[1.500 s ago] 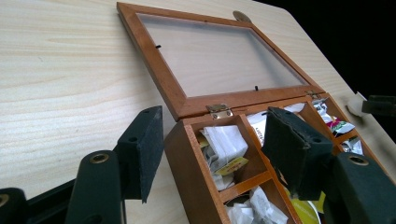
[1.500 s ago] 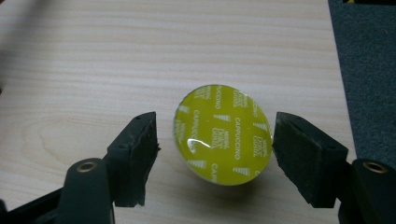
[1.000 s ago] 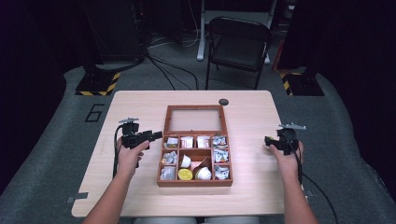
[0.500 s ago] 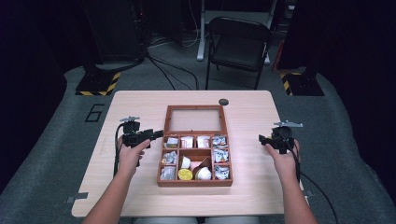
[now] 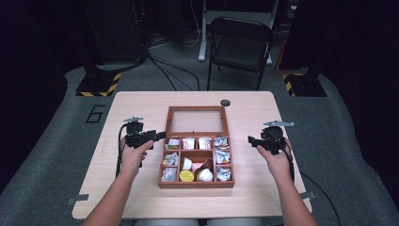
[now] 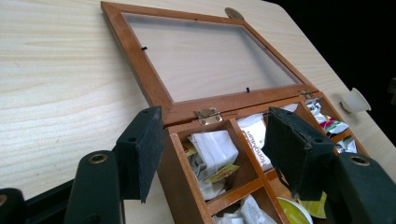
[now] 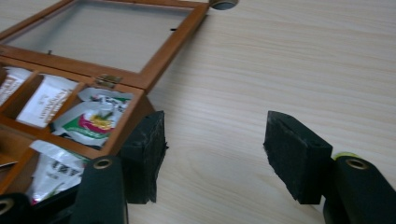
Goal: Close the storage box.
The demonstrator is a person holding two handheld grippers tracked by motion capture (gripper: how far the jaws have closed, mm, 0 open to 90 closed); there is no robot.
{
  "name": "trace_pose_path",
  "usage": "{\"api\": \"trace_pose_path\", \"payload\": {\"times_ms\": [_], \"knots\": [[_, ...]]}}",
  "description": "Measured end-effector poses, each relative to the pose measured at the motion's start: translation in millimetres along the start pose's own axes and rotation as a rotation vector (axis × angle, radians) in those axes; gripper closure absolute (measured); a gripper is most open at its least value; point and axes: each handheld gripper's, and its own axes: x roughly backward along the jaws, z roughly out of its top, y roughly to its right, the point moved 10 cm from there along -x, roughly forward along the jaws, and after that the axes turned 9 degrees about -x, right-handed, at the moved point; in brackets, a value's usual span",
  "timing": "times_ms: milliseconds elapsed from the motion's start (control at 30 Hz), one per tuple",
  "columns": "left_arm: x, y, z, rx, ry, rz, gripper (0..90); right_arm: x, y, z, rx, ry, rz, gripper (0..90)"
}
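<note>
Box (image 5: pixel 195 181) corner sits between left fingers (image 6: pixel 140 149), forearm stretched forward.

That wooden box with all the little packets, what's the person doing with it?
A person sits at a light wooden table with a black two-jaw gripper in each hand. Between them lies a brown wooden compartment box, its glass-paned lid folded flat open behind it. Tea packets and small cups fill the compartments. The left gripper straddles the box's back left corner wall, jaws apart. The right gripper hovers open beside the box's right side, holding nothing.
</note>
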Motion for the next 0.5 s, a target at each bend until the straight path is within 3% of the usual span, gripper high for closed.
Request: {"api": "trace_pose_path", "payload": {"times_ms": [267,500], "knots": [[-6.6,0.3,3.7,-0.02,-0.02,0.008,37.4,-9.2,-24.5,0.7,0.008,-0.027,0.078,38.2],[-13.4,-4.2,6.4,-0.023,-0.042,0.025,37.3,-12.8,-35.1,7.1,0.011,-0.05,0.105,37.1]]}}
